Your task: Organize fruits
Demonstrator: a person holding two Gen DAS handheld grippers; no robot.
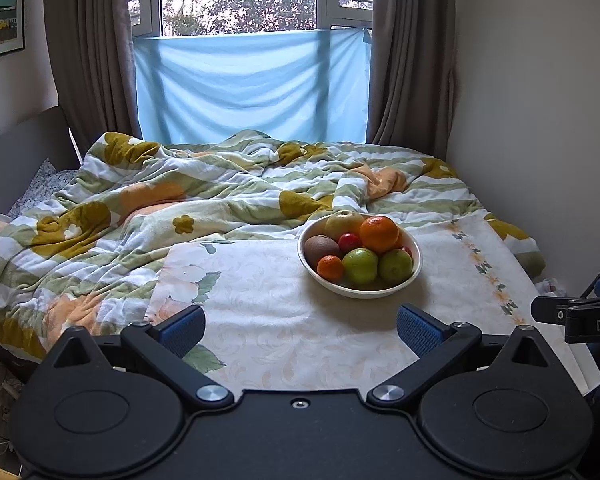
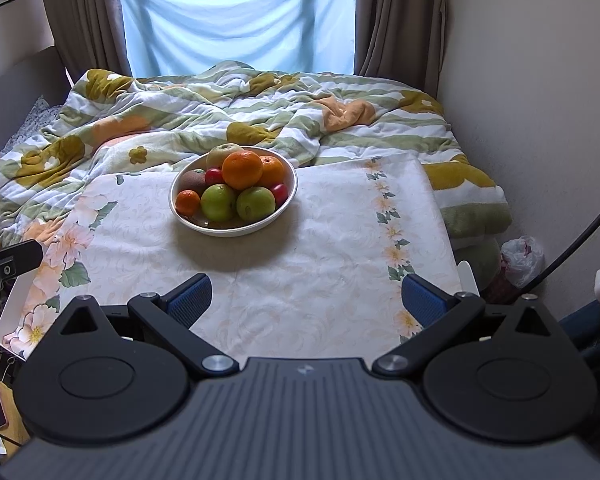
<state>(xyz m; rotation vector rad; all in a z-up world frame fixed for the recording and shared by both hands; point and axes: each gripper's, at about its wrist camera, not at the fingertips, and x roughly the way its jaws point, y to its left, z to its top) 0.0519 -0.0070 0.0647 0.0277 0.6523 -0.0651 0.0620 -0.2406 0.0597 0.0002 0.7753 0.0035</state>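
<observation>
We see a white bowl [image 2: 290, 196] piled with oranges, green apples, a kiwi (plus small red fruits); left claw [image 1: 300, 330] and right claw [image 2: 306, 300] both wide, empty.

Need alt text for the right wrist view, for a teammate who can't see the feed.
A white bowl piled with oranges, green apples, a kiwi and small red fruits sits on a floral-cloth table, ahead and slightly left of the open, empty right tongs. Behind lie a rumpled floral quilt and a curtained window.
</observation>
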